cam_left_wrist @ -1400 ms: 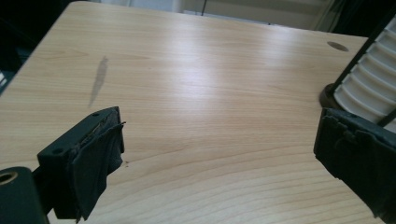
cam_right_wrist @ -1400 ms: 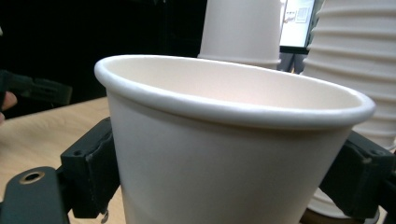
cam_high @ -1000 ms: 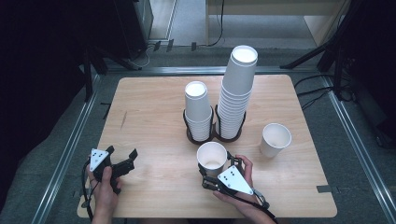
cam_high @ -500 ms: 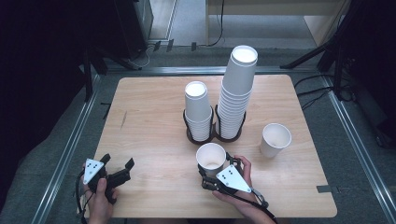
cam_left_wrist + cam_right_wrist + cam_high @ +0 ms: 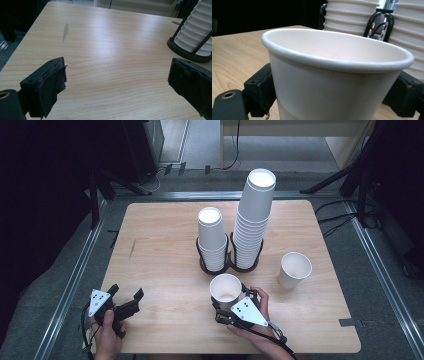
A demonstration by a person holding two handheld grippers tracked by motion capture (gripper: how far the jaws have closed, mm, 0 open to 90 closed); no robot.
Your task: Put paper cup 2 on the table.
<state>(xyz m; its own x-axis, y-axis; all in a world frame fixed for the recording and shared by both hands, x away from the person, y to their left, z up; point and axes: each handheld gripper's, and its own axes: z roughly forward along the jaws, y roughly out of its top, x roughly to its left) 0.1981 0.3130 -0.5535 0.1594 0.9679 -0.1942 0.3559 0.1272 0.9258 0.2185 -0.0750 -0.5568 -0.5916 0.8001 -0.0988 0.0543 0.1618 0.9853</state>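
Observation:
A white paper cup (image 5: 226,289) stands upright on the wooden table (image 5: 160,235), just in front of the cup holder. My right gripper (image 5: 228,301) is shut on the cup, one black jaw pressed to each side; in the right gripper view the cup (image 5: 332,55) sits between both jaws of that gripper (image 5: 332,90). My left gripper (image 5: 126,293) rests near the front left of the table, open, nothing between its jaws. The left gripper view shows the gripper (image 5: 117,73) spread wide over bare wood.
A black wire holder (image 5: 227,268) at mid-table carries a short cup stack (image 5: 211,237) and a tall one (image 5: 252,220). Another loose cup (image 5: 294,269) stands to the right. Metal rails and dark floor surround the table.
The left gripper has drawn back toward the front left edge of the table, still open. The right gripper and its cup have stayed put.

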